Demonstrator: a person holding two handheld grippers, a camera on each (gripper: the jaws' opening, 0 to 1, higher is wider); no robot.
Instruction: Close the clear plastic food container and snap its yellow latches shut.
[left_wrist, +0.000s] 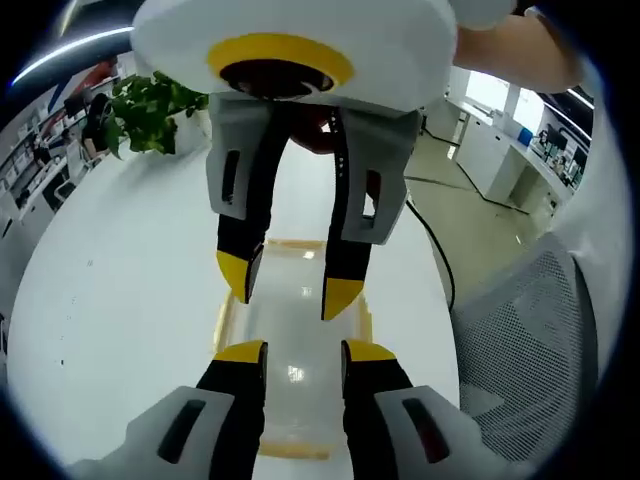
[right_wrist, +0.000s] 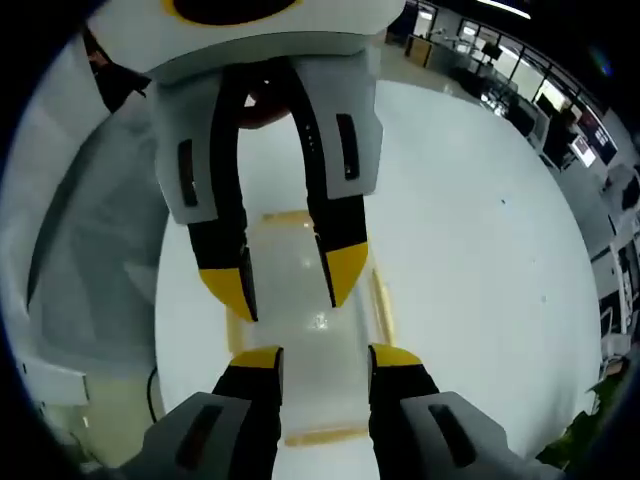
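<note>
Two handheld grippers face each other over a clear container (left_wrist: 290, 350) lying flat on a white desk (left_wrist: 120, 290), its yellow latches (left_wrist: 222, 325) showing along the sides.

In the left gripper view, the left gripper (left_wrist: 303, 352) rises from the bottom, its yellow-tipped jaws released with a gap between them, poised over the container's near part. Whether the tips touch the lid cannot be told. The right gripper (left_wrist: 285, 283) comes in from the top, its jaws likewise parted and pointing down at the container's far part, grasping nothing. The container sits near the desk's right edge, beyond which a mesh chair (left_wrist: 530, 340) stands on the floor. A potted plant (left_wrist: 150, 110) stands toward the desk's far left, well apart from the container. A black cable (left_wrist: 432, 240) trails off the desk's right edge.

In the right gripper view, the right gripper (right_wrist: 325, 358) has its jaws parted above the container (right_wrist: 300, 330), and the left gripper (right_wrist: 288, 275) hangs opposite, jaws apart, tips just above the clear lid. A yellow latch (right_wrist: 382, 305) lies along the container's right side, and another yellow strip runs across its near end. The plant (right_wrist: 590, 420) shows at the lower right, and the chair (right_wrist: 90, 270) at the left beside the desk (right_wrist: 470, 220).
</note>
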